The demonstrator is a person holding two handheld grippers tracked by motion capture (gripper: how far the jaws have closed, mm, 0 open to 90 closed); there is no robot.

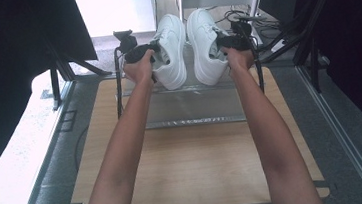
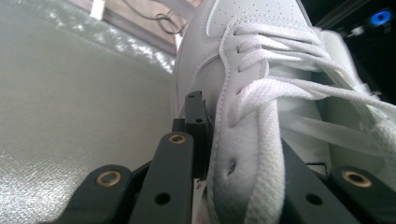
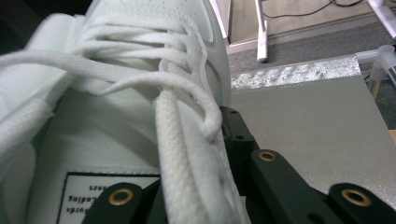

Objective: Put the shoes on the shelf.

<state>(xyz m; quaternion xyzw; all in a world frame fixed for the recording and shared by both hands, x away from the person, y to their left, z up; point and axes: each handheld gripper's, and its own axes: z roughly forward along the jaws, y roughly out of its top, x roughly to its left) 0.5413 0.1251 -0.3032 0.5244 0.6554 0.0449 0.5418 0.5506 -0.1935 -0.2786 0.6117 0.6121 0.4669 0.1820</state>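
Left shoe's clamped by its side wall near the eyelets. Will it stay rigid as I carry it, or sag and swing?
The left shoe probably sags a little: the left gripper pinches only the thin upper beside the eyelets, which looks soft and stitched. Its thick sole likely makes it bottom-heavy, so it may pivot. The loose laces will probably dangle and could snag.

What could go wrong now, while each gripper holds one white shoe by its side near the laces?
1. The left gripper pinches only the thin side wall of the left shoe; it might slip or swing.
2. The right shoe, held by the right gripper, has loose laces that might snag.
3. The shoes hang close together and may bump.
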